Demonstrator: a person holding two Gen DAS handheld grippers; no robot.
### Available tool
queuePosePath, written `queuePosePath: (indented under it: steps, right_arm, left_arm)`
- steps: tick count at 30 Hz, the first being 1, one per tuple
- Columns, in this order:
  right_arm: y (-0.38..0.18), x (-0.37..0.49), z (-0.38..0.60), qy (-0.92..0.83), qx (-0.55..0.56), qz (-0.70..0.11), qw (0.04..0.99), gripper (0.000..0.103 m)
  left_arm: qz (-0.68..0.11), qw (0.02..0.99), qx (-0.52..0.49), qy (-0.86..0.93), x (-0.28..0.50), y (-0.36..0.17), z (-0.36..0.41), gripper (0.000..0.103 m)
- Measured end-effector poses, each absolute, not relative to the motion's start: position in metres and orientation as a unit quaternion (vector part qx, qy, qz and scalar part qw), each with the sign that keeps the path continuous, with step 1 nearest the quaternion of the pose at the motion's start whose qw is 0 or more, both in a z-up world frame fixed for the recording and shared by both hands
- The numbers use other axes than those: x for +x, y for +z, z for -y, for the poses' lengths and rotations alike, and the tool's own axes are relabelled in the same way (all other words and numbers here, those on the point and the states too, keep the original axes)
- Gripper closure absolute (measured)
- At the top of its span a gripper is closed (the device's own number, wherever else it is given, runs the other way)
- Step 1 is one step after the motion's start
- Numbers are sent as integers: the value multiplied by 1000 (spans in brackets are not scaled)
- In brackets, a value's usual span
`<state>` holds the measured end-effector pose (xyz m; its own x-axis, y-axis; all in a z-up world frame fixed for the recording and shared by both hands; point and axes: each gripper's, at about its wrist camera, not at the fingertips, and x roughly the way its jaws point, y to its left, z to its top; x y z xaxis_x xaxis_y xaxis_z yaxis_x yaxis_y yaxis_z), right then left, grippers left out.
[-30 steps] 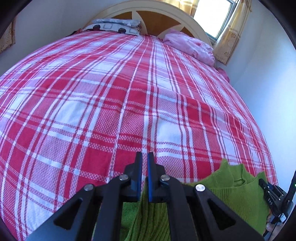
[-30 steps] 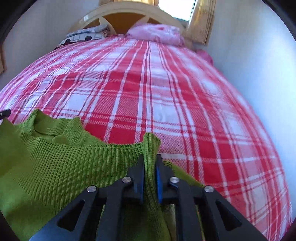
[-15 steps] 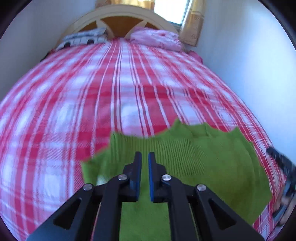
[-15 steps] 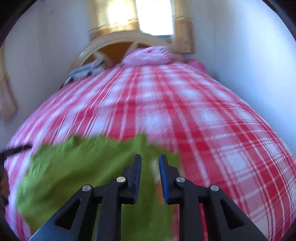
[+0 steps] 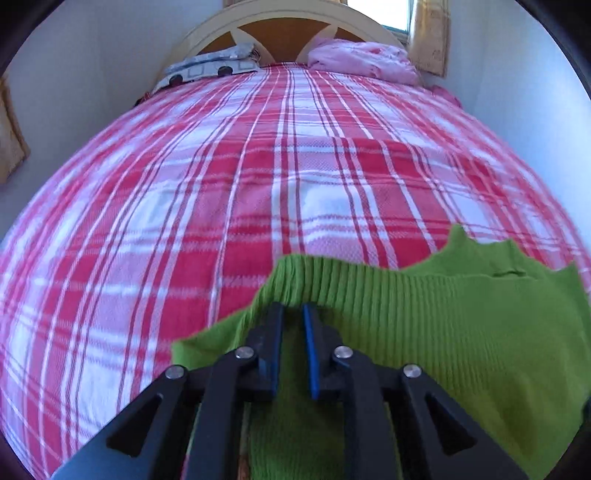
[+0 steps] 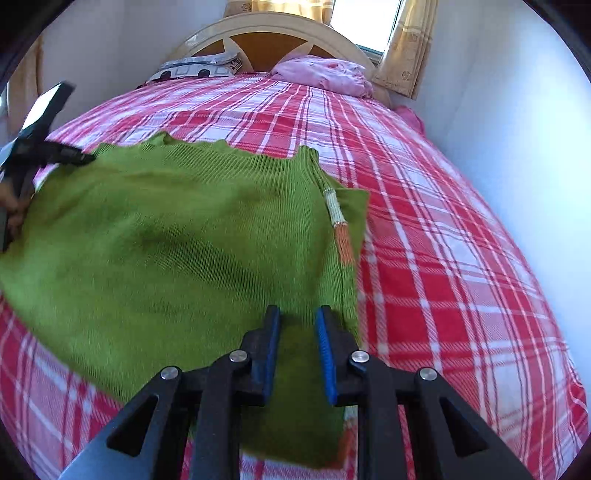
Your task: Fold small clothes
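A small green ribbed knit sweater lies spread on the red and white plaid bed cover, neck edge toward the headboard. A white and orange striped cuff shows at its right edge. My right gripper is open just above the sweater's right side, holding nothing. My left gripper has its jaws a little apart over the sweater's left shoulder; the knit edge bunches in front of the tips and no cloth shows pinched. The left gripper also shows in the right wrist view at the sweater's far left corner.
Plaid cover fills the bed. A patterned pillow and a pink pillow lie by the curved headboard. A white wall runs along the right side, with a curtained window behind.
The sweater has gone from hanging in both shut grippers to lying spread on the bed. The right jaws have opened and let go. The left jaws have parted slightly.
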<state>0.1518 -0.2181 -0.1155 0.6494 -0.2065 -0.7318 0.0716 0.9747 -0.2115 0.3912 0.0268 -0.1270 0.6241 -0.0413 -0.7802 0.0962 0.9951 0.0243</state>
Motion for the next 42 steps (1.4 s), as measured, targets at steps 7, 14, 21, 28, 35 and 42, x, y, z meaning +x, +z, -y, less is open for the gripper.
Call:
queuePosePath:
  steps: [7,14,21,28,35,42]
  right_arm:
    - [-109,146,220,-76,-60,-410,907,81]
    - [-67,147,214,-54,-36,-352,934,80]
    - [-70,202,183,-6,-3,-362,932,80]
    - [-106,214,167,-35,-28,-385,922,71]
    - [-76,168,139,-2,18,-347,938,70]
    - [-108,155,84,40,-11,-368,929,70]
  left_arm:
    - [-450,891,-5,-55,407,-123,-37,86]
    - [-406,909,-18,-97,333,-74,-68,41]
    - [-396,916,-38,-49,274,-82,-97,33]
    - [-420,906,-34,-41,244,-115,-100,27]
    - [-413,903,-120,-19,196,-115,-128,27]
    - [-422,894,-145,-40,157,-124,-111,27]
